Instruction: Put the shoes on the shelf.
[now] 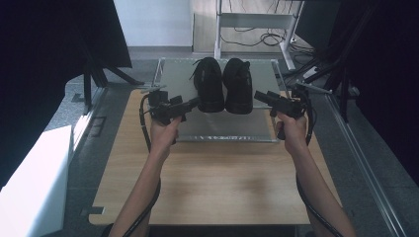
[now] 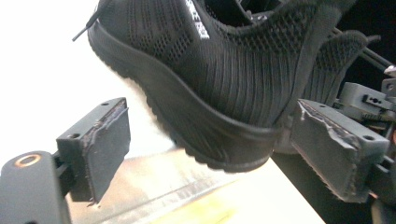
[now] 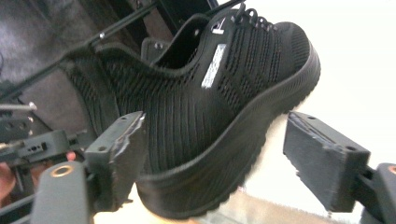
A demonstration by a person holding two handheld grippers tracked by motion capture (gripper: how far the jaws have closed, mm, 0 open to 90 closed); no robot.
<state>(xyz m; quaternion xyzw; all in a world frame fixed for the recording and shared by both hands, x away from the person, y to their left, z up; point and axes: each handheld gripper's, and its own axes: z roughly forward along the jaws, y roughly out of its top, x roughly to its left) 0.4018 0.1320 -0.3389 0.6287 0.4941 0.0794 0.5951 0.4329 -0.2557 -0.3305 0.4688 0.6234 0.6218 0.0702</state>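
Our left gripper [image 1: 194, 103] stands released, its jaws apart around the heel of the left shoe [image 1: 208, 85]; our right gripper [image 1: 258, 96] is likewise spread at the heel of the right shoe [image 1: 238, 85]. The pads press on neither. The shoes sit side by side on a grey tray [image 1: 222, 129]. We judge the placing done; next we back both grippers straight off. The tray lies on a wooden table [image 1: 207, 187] over grey floor [image 1: 94, 148].

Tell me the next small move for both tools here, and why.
Probably draw both tools straight back from the heels. The left tool and right tool stand open, pads off the left shoe and right shoe, which sit side by side on the metal tray, so the placing looks done.
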